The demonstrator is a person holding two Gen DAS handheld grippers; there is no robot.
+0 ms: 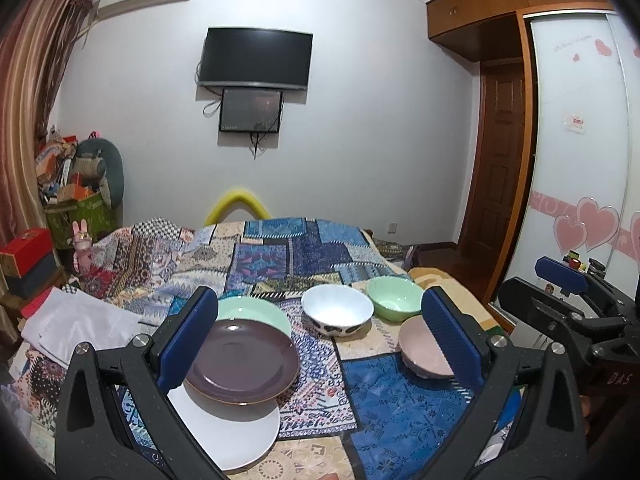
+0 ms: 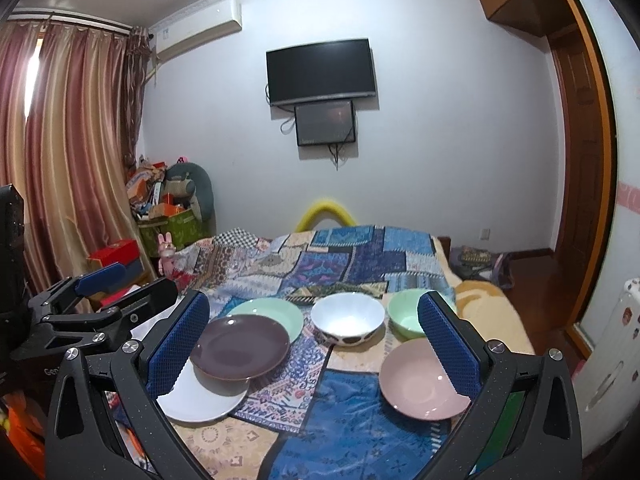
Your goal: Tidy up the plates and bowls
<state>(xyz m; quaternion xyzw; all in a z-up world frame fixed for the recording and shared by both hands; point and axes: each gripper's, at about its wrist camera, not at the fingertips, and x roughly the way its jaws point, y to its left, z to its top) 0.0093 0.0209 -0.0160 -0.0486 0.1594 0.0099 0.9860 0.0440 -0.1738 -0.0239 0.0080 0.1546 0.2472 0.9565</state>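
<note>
Hovering over plates, both fingers (image 1: 454,338) (image 2: 448,344) wide open, empty

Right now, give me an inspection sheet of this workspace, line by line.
Surface: patchwork bedspread on a bed.
Job's things: purple plate overlapping white plate and green plate; white bowl, green bowl and pink bowl stand apart, unstacked.
Clutter: white cloth at the left.
Grippers: left hand-held gripper open, empty; right hand-held gripper open, empty.
Cables: loose leads under the wall TV.
Surroundings: curtains, piled boxes, wardrobe.
</note>
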